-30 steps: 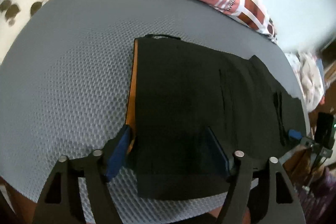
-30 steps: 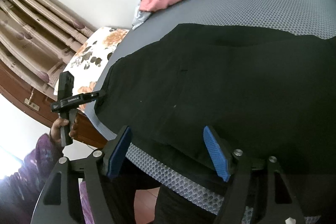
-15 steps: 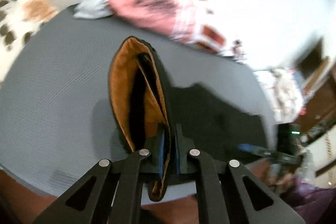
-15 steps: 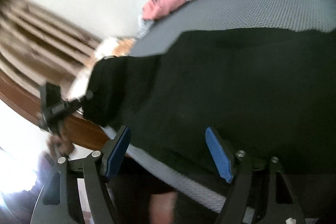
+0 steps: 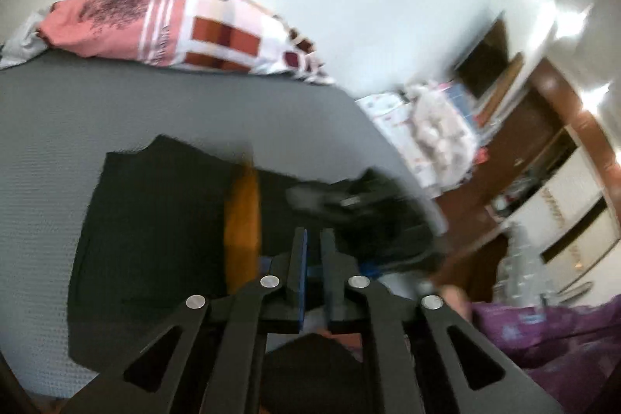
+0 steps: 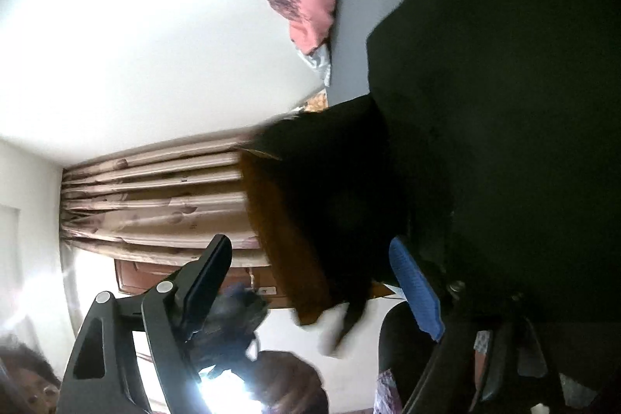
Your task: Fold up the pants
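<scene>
The black pants point(image 5: 155, 227) are spread on the grey bed point(image 5: 77, 111), and 1 end is lifted and folded over, so the orange lining point(image 5: 242, 220) is shown. The left tongs point(image 5: 312, 239) are almost fully closed; whether cloth is pinched between them cannot be told. The right tongs point(image 6: 310, 282) have just been opening and are spread wide, with the lifted fold seen between the 2 fingers but not pressed. A pink patterned blanket point(image 5: 174, 22) is seen at the far edge of the bed.

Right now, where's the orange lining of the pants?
In the left wrist view the orange lining runs as a strip down the middle of the black pants on the grey bed, just left of the shut left claw.
</scene>
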`<action>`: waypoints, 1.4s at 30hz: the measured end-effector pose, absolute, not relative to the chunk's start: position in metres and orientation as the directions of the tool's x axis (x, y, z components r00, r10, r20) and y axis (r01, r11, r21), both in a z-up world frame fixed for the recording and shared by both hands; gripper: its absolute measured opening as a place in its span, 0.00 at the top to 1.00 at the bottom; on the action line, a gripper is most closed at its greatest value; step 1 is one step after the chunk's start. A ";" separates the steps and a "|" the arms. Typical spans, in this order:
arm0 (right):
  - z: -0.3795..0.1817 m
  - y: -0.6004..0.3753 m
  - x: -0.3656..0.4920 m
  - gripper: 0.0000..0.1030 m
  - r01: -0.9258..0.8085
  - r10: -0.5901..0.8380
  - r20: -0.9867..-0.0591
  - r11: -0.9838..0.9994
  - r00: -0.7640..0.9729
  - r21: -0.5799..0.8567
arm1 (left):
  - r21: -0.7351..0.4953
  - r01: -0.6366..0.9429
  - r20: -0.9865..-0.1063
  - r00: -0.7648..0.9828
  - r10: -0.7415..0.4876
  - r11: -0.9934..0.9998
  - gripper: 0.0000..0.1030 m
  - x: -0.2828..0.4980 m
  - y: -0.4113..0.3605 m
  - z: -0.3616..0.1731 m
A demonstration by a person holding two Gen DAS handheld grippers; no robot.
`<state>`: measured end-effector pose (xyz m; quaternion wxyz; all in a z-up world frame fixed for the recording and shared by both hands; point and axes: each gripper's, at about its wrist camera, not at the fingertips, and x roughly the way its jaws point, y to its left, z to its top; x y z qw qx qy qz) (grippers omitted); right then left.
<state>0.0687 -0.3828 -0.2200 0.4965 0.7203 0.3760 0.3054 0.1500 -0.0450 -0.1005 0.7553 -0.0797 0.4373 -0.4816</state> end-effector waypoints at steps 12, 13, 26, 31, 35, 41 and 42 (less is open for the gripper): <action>-0.207 -0.377 0.082 0.19 0.229 0.877 -0.084 -0.031 0.473 0.973 | -0.428 0.419 -0.662 0.457 -0.593 0.801 0.53 0.162 0.061 -0.139; -0.206 -0.378 0.082 0.17 0.221 0.874 -0.122 0.017 0.470 0.975 | -0.423 0.397 -0.683 0.452 -0.574 0.815 0.53 0.163 0.064 -0.152; -0.182 -0.332 0.094 0.77 0.135 0.835 -0.437 0.416 0.336 0.899 | -0.374 0.367 -0.727 0.454 -0.515 0.852 0.52 0.151 0.068 -0.201; -0.181 -0.343 0.091 0.67 0.156 0.858 -0.370 0.336 0.356 0.929 | -0.441 0.339 -0.702 0.446 -0.555 0.831 0.52 0.151 0.079 -0.204; -0.186 -0.336 0.089 0.36 0.203 0.832 -0.444 0.397 0.332 0.895 | -0.445 0.338 -0.698 0.449 -0.558 0.829 0.47 0.145 0.080 -0.204; -0.166 -0.308 0.090 0.79 0.105 0.772 -0.564 0.560 0.293 0.822 | -0.392 0.358 -0.712 0.466 -0.525 0.848 0.43 0.141 0.074 -0.204; -0.167 -0.311 0.090 0.81 0.107 0.783 -0.552 0.547 0.288 0.831 | -0.394 0.355 -0.716 0.460 -0.525 0.848 0.43 0.142 0.074 -0.203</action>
